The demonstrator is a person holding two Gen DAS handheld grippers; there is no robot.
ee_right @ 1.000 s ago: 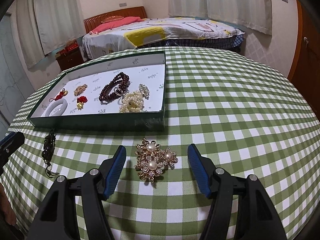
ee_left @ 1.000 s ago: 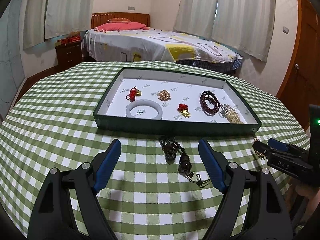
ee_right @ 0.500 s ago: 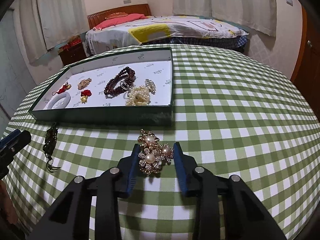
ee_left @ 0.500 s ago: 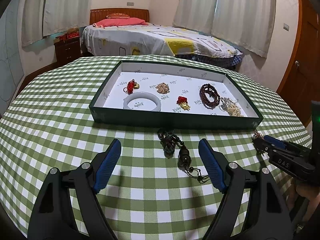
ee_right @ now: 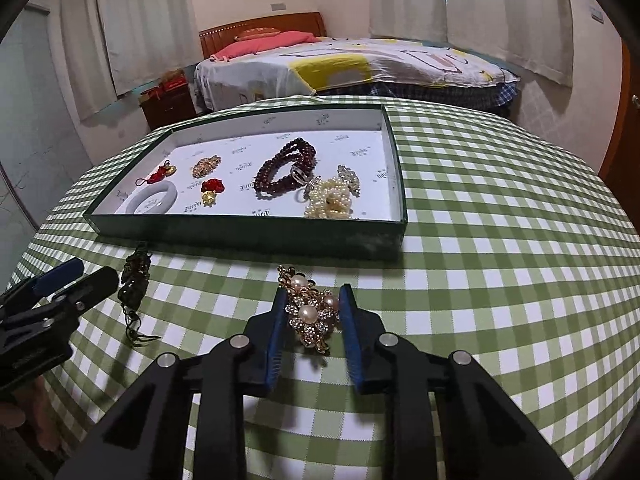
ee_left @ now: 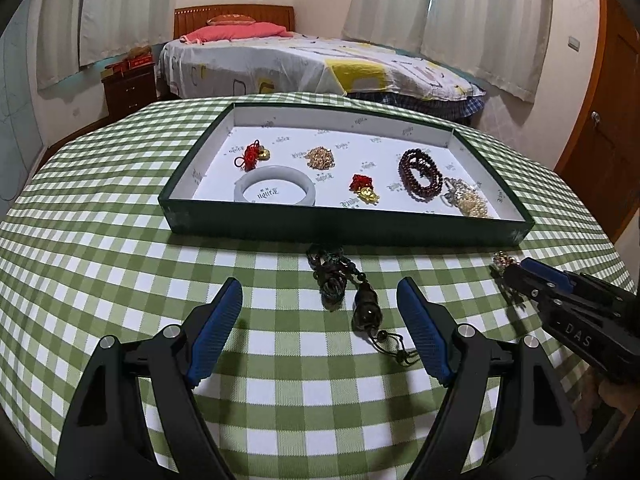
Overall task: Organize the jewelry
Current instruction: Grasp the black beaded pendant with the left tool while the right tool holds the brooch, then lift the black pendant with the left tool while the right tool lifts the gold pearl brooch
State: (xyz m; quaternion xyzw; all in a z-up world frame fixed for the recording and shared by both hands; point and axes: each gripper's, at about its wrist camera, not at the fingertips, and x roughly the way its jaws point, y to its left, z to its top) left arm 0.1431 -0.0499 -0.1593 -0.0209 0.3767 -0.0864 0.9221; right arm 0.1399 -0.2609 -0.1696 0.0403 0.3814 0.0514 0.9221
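A gold brooch with pearls (ee_right: 310, 314) sits between the blue pads of my right gripper (ee_right: 314, 292). Its jaws are closing and both pads touch the brooch, just above the checked cloth in front of the green tray (ee_right: 248, 232). My left gripper (ee_left: 319, 284) stands open over the cloth. A dark beaded pendant with a tassel (ee_left: 366, 308) lies on the table between and ahead of its fingers, untouched. In the left wrist view the right gripper (ee_left: 516, 268) shows at the right edge with the brooch (ee_left: 500, 259) at its tip.
The tray (ee_left: 344, 232) holds a pale jade bangle (ee_left: 244, 186), a dark red bead bracelet (ee_left: 408, 176), pearl pieces (ee_left: 472, 204), a gold cluster (ee_left: 320, 157) and two red-knot charms (ee_left: 250, 154). Beyond the round table stand a bed (ee_left: 320, 64) and a door (ee_left: 612, 92).
The right jaws have closed from wide apart onto the brooch. The left gripper stays open, almost where it was.
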